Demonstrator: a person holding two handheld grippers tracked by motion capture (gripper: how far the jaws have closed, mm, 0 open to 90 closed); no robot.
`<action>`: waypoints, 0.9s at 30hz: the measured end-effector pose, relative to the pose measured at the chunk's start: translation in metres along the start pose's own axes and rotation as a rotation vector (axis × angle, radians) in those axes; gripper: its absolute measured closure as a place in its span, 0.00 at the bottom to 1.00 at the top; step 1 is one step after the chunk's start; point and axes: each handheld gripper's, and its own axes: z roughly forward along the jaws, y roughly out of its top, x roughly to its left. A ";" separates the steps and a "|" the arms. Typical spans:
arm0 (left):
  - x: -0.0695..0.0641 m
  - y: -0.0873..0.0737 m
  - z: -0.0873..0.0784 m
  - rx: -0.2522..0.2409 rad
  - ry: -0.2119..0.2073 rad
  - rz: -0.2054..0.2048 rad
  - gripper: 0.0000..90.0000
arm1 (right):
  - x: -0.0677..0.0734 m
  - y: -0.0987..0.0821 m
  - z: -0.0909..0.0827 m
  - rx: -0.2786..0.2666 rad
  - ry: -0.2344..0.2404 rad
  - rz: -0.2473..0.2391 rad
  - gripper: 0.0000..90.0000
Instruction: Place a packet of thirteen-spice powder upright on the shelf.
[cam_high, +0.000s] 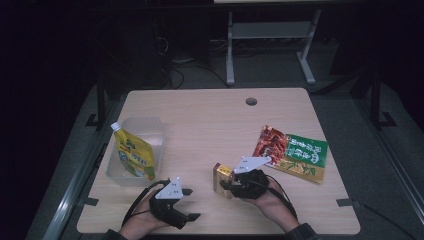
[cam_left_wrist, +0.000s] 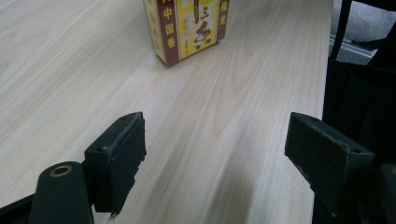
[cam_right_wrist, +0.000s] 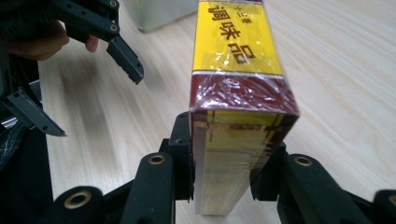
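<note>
High view: pale wooden table (cam_high: 210, 125) (dark room)

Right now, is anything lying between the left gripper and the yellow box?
No. In the left gripper view, bare table runs from the open left gripper to the yellow box. The high view shows the same gap.

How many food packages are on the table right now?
3: a yellow spout pouch standing in the clear bin at left, a yellow-and-maroon box clamped in the right tool, and a red-green flat bag at right.
</note>
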 end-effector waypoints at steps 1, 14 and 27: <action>0.000 0.000 0.000 0.000 -0.001 0.000 0.22 | -0.001 0.002 -0.001 -0.002 0.002 -0.003 0.74; 0.000 0.000 0.000 -0.007 -0.001 -0.006 0.22 | -0.019 0.026 -0.004 -0.054 0.038 -0.060 0.74; 0.000 0.000 -0.001 -0.003 -0.006 -0.008 0.22 | -0.029 0.054 0.013 -0.067 0.095 -0.105 0.74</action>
